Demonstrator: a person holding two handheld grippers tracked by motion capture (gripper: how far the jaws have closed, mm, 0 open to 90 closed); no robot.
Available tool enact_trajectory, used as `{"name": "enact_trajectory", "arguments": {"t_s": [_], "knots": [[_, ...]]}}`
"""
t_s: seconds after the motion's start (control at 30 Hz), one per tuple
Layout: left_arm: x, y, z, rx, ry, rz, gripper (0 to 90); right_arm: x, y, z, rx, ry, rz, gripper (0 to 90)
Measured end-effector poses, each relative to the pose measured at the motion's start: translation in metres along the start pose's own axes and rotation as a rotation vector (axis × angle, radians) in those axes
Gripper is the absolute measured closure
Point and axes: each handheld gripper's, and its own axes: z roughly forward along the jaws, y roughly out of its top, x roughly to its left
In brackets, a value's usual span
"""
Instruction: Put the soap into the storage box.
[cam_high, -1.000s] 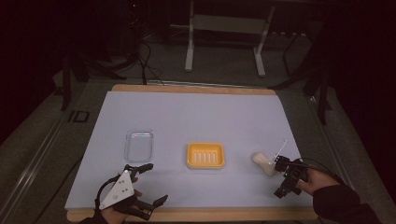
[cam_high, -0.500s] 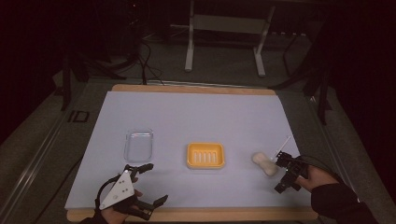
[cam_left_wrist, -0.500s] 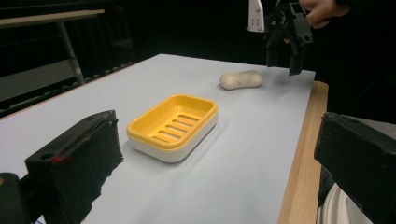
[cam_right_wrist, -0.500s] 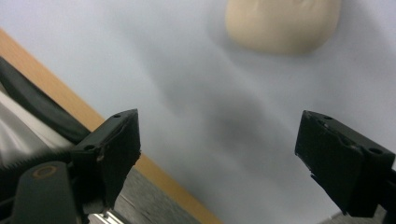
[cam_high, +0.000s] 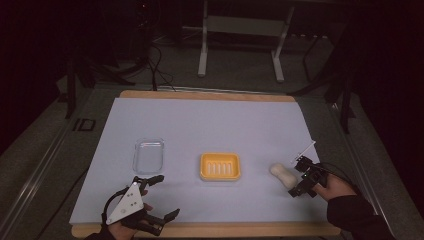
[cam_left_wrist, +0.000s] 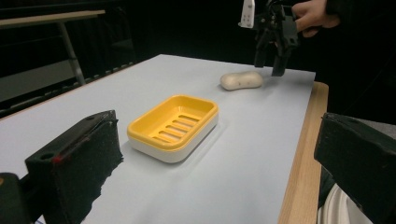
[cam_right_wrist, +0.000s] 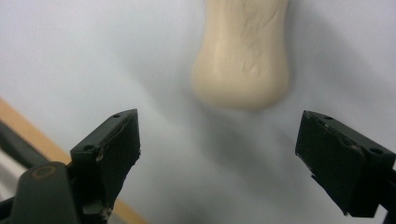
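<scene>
Cream soap (cam_high: 282, 174) lying right of yellow dish (cam_high: 220, 166), ungrasped. Right gripper (cam_high: 301, 176) just beside soap, jaws wide, empty. Left gripper (cam_high: 155, 196) near dish, wide, empty. Lid (cam_high: 149, 155) left of dish. Nothing placed yet.

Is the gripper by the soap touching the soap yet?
Apart. In the right gripper view, the right gripper has its jaws wide open and bare table shows between them and the soap, which lies just ahead.
</scene>
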Motion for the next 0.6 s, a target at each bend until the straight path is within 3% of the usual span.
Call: {"name": "enact_trajectory", "arguments": {"t_s": [0.37,0.6], "knots": [[-0.0001,0.0000,-0.0001,-0.001,-0.002,-0.001,0.7,-0.0049,0.0053,0.0046,-0.144,0.030,0.000,13.7],[0.0000,0.0000,0.0000,-0.002,-0.003,-0.001,0.7,-0.0085,0.0084,0.0067,-0.232,0.012,-0.006,13.8]]}}
